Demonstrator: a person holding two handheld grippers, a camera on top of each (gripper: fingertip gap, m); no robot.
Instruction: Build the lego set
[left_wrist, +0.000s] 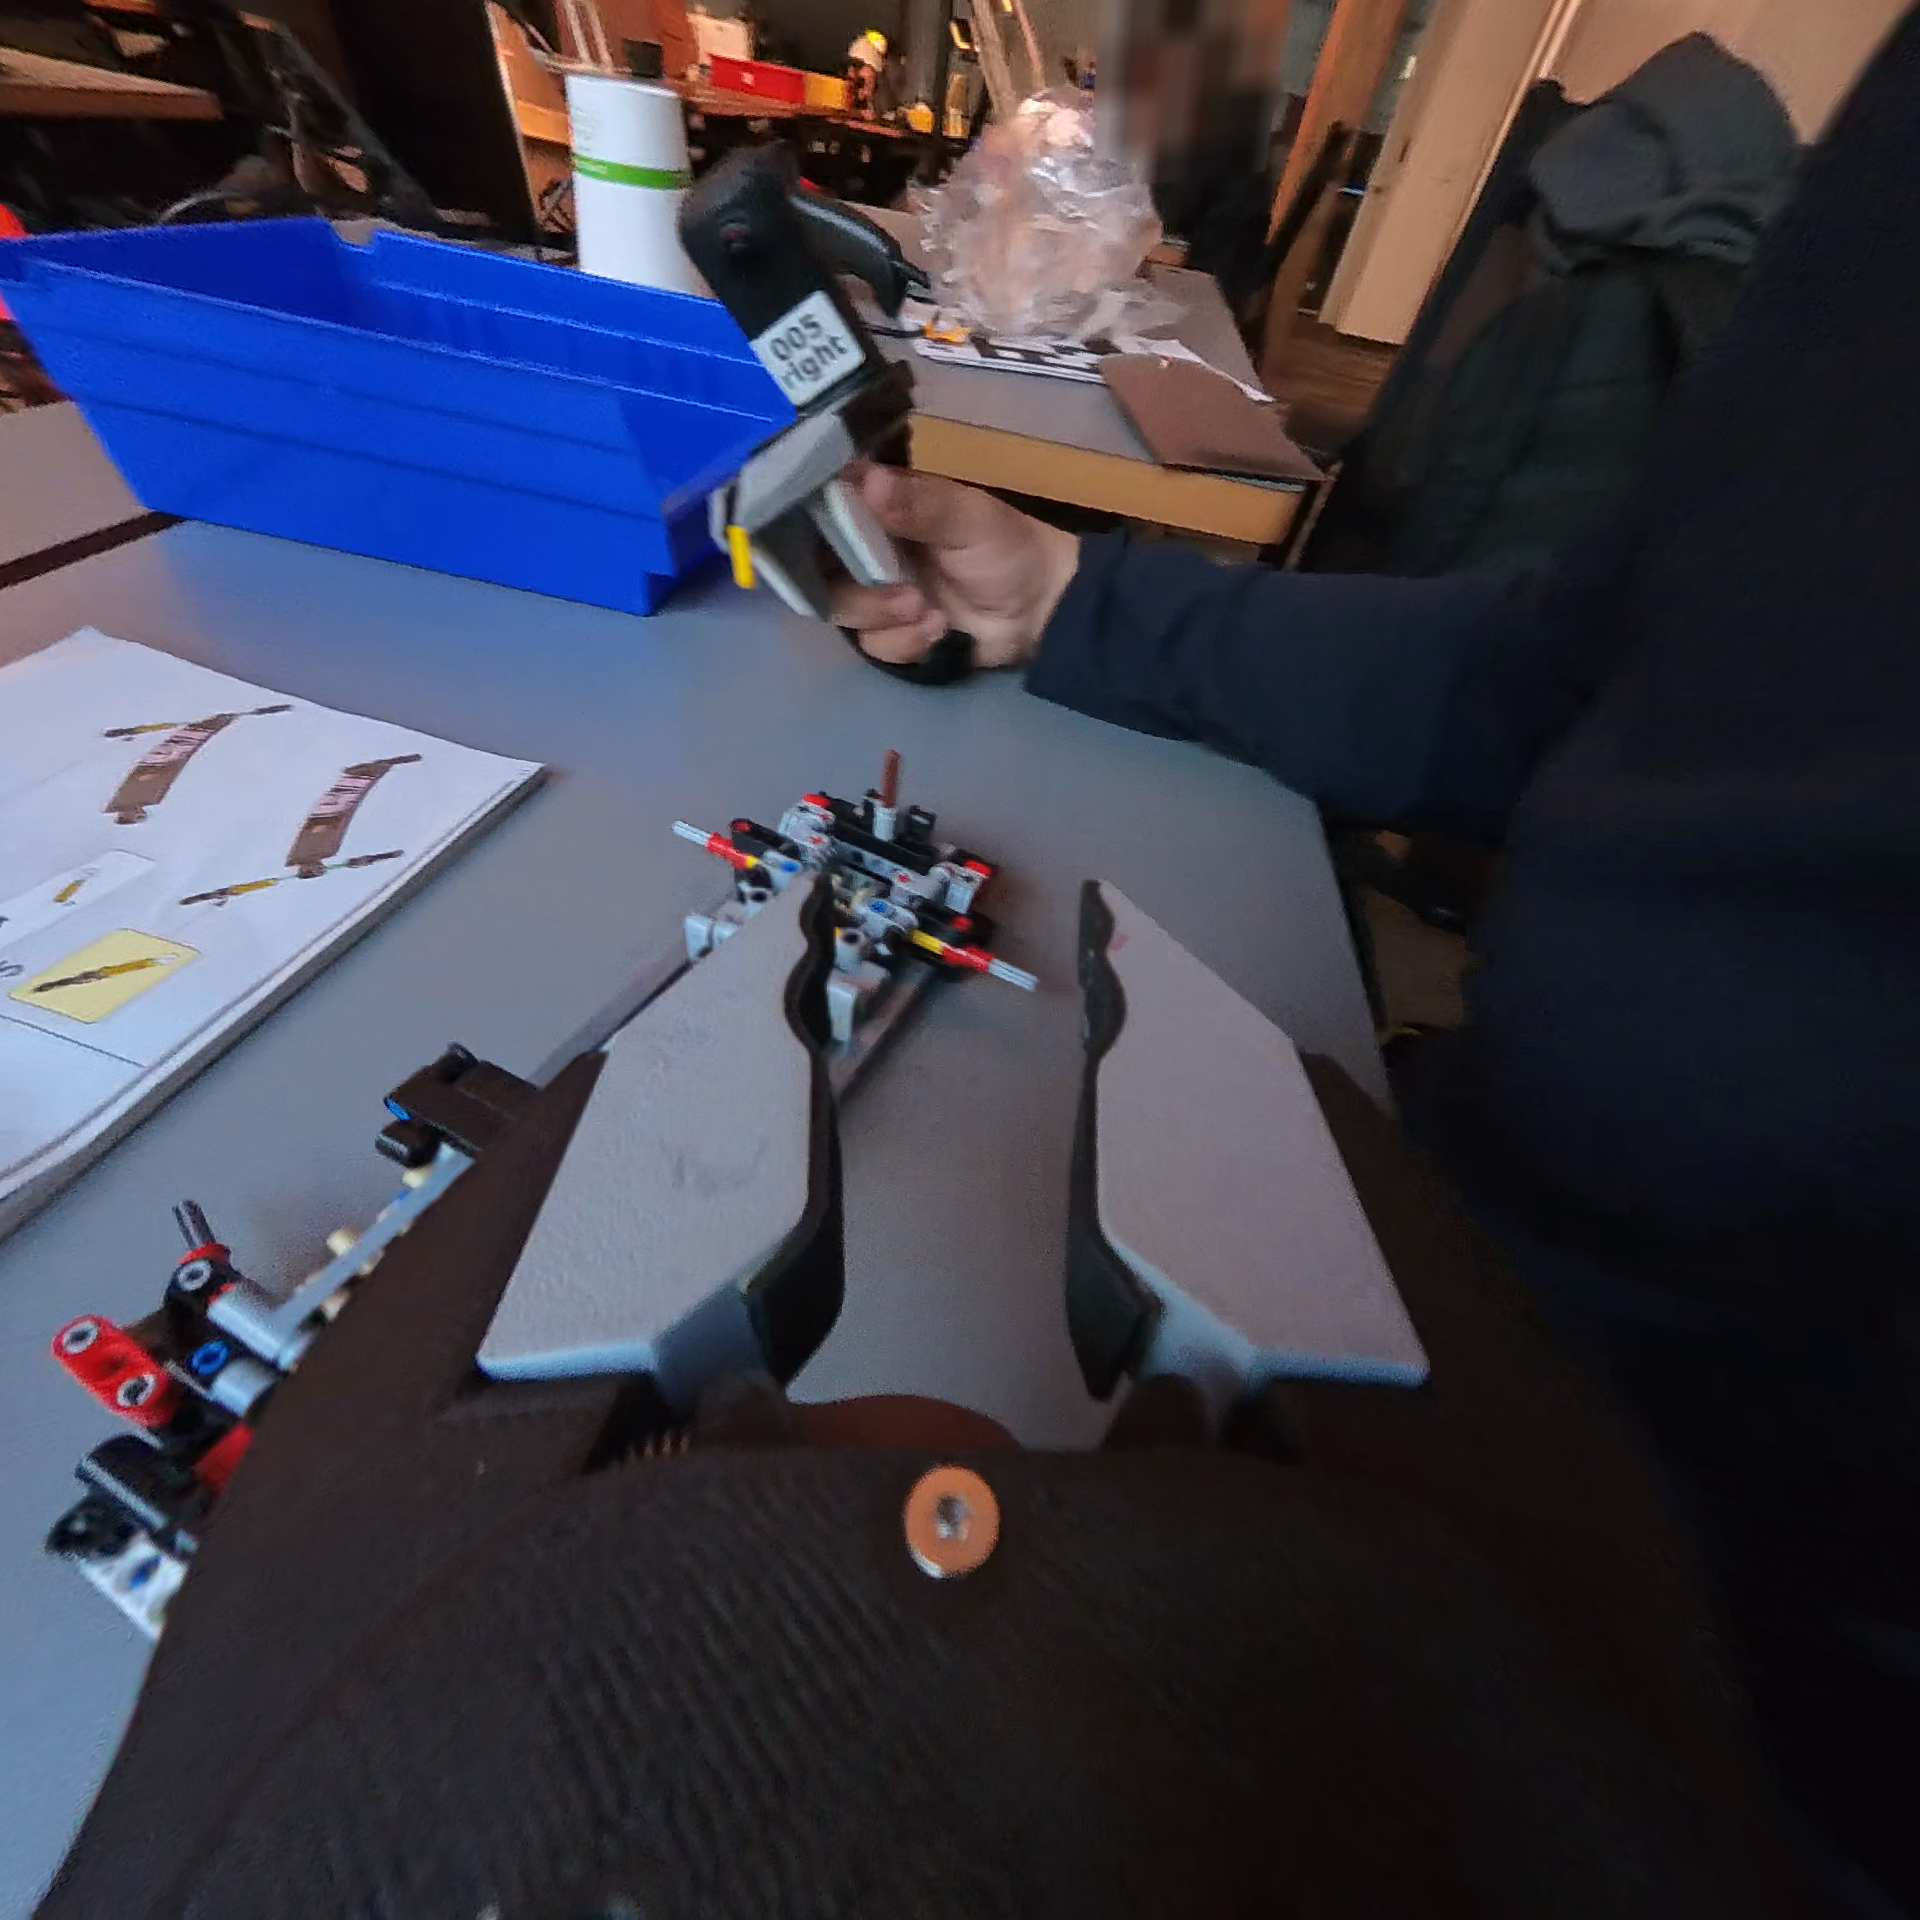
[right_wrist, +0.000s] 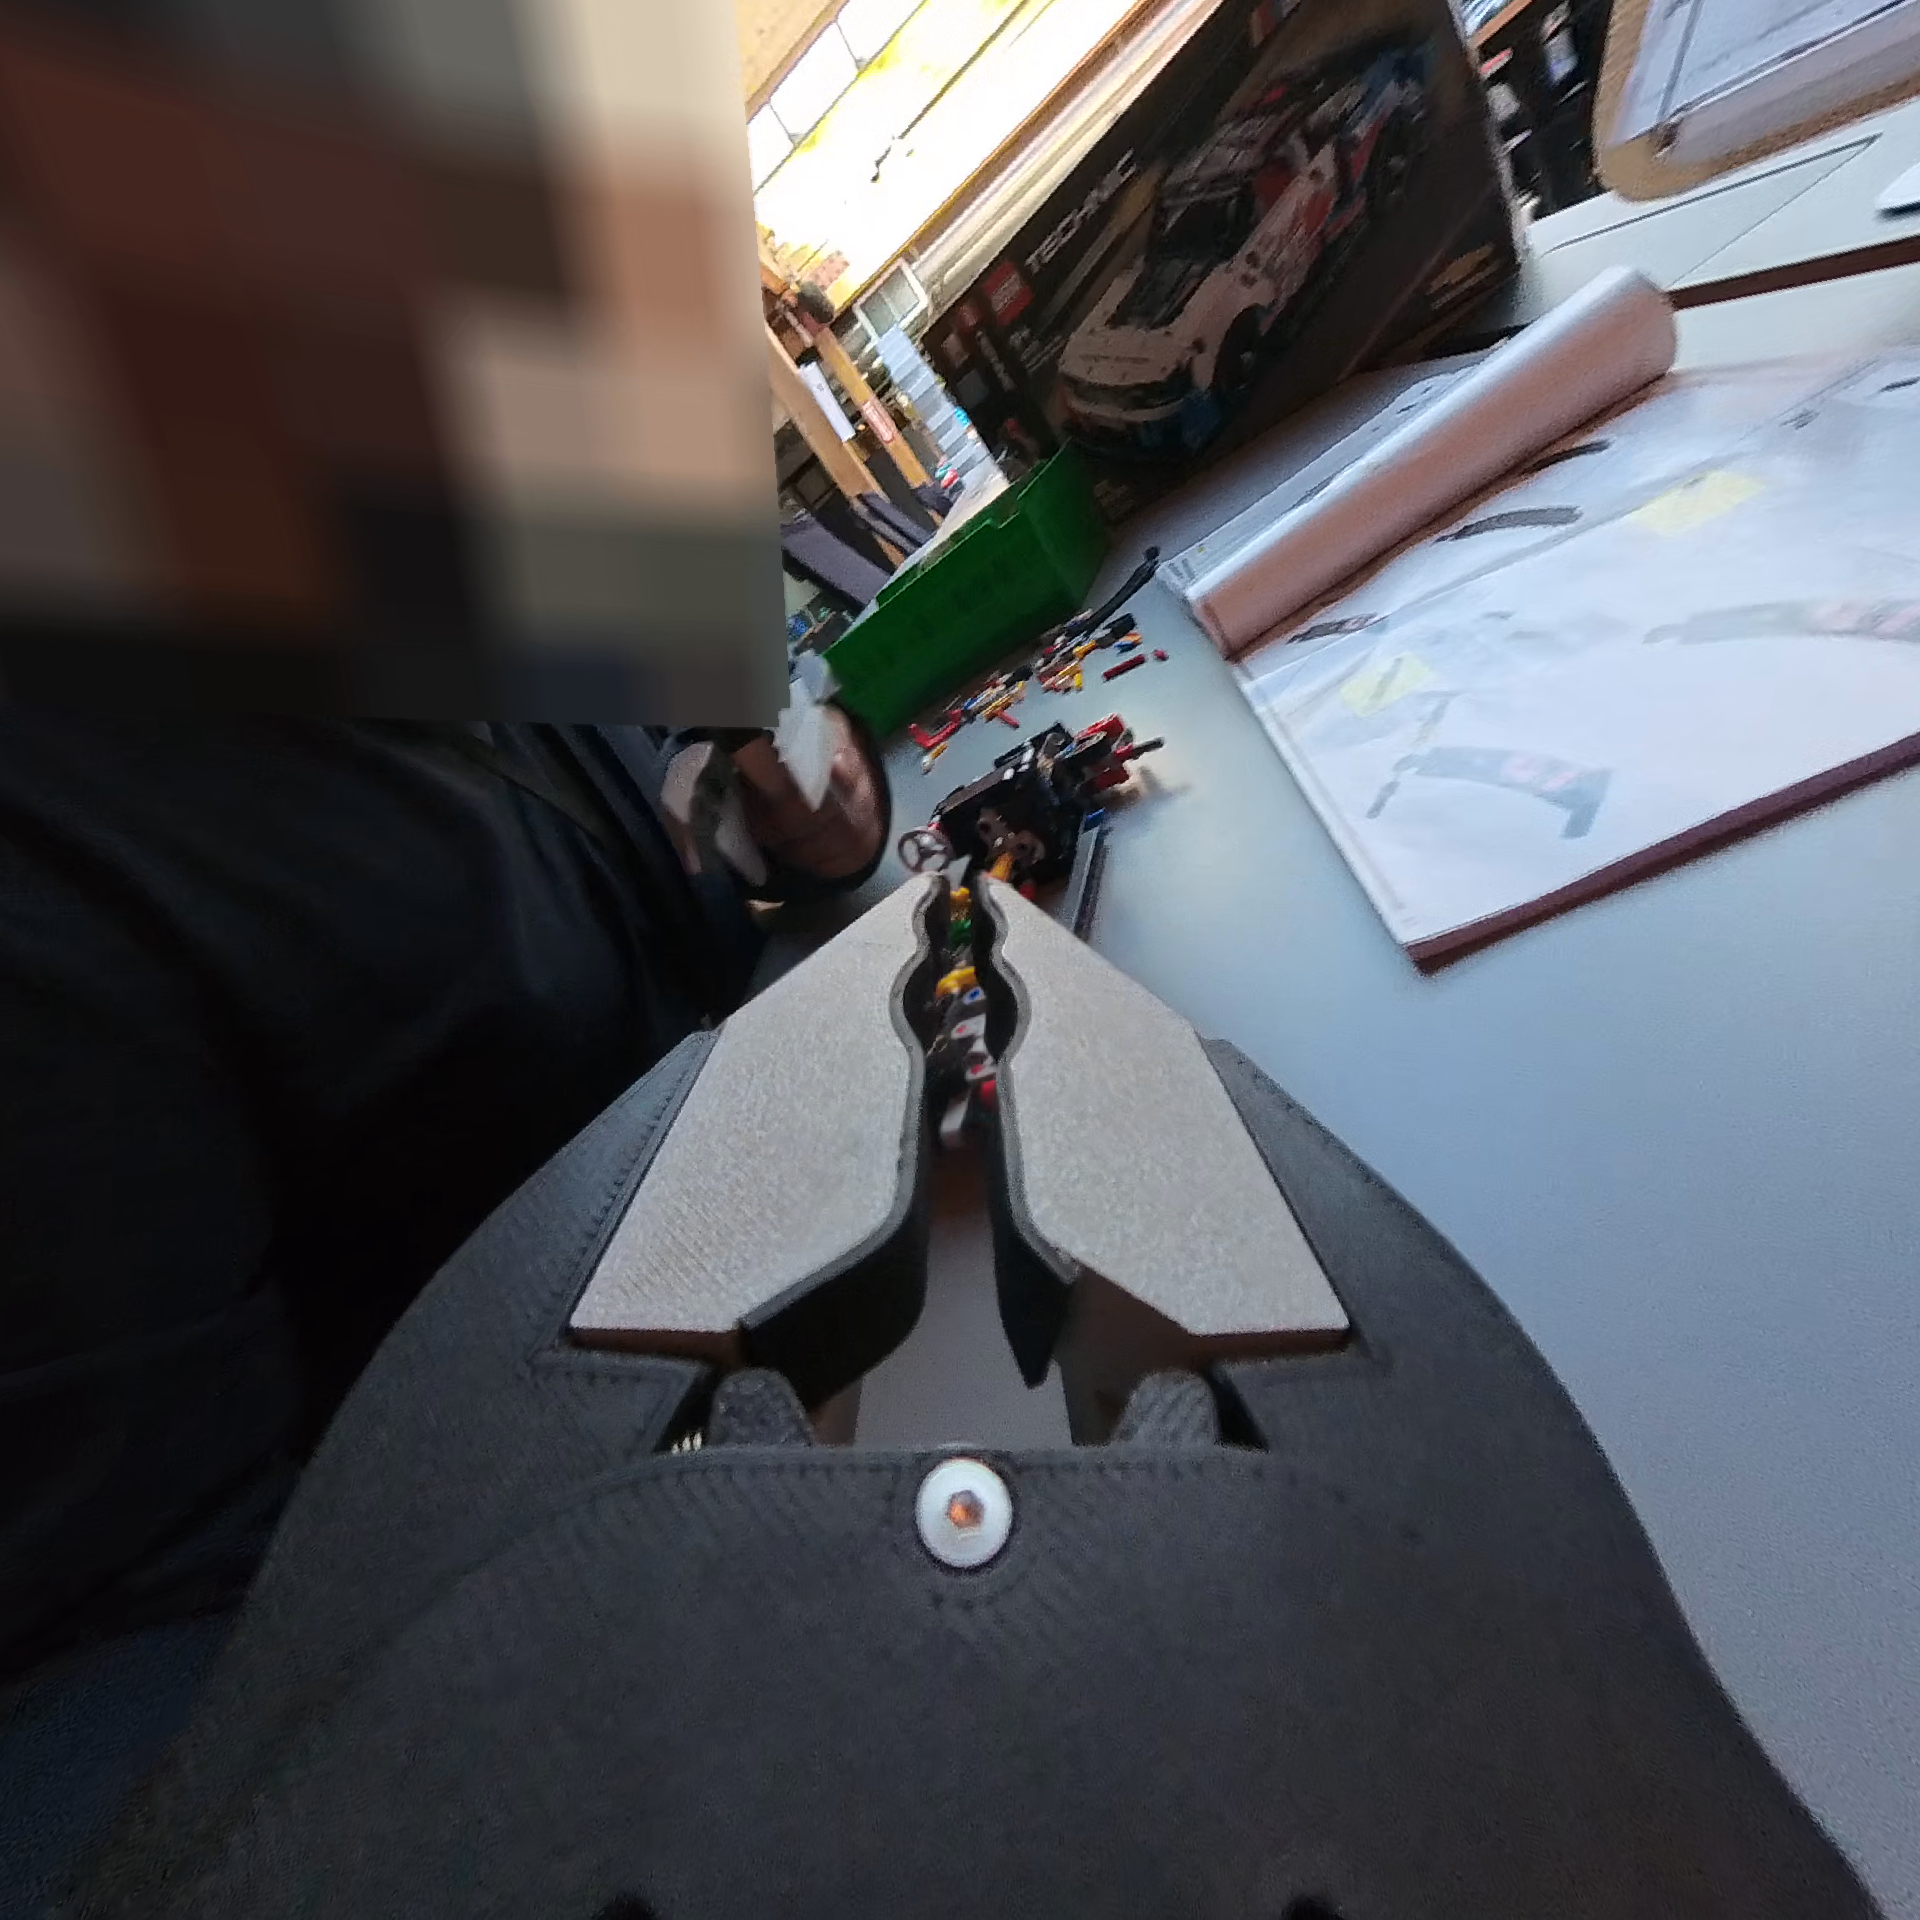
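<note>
Grey worktop (left_wrist: 582, 665), seen from both wrist cameras. The left gripper (left_wrist: 951, 904) stands wide apart with nothing between its pads. It hovers low over a brick-built assembly (left_wrist: 873, 862) at the centre of the frame. Its left finger (left_wrist: 727, 1039) overlaps the model's near side, and whether it touches cannot be told. The model's other end (left_wrist: 156, 1371) shows at lower left.

The right gripper (left_wrist: 743, 540), carried by a hand (left_wrist: 956, 582) in the upper middle, is closed. A small yellow peg (left_wrist: 741, 556) juts from its tips, just in front of the blue bin (left_wrist: 364, 416). In its own view the fingers (right_wrist: 831, 1039) are almost together, and the model lies beyond them.

Risks, as judged:
- **Peg:** it is pinched only at the tips, so it could twist or drop to the worktop. It would be hard to find among the loose pieces (right_wrist: 1070, 655) by the green bin (right_wrist: 966, 603).
- **Axles:** the open left finger could catch the model's thin protruding axles (left_wrist: 977, 961) and push it askew, or snap a joint.
- **Booklet:** the instruction booklet (left_wrist: 208, 852) at the left lies close enough to be nudged.
</note>
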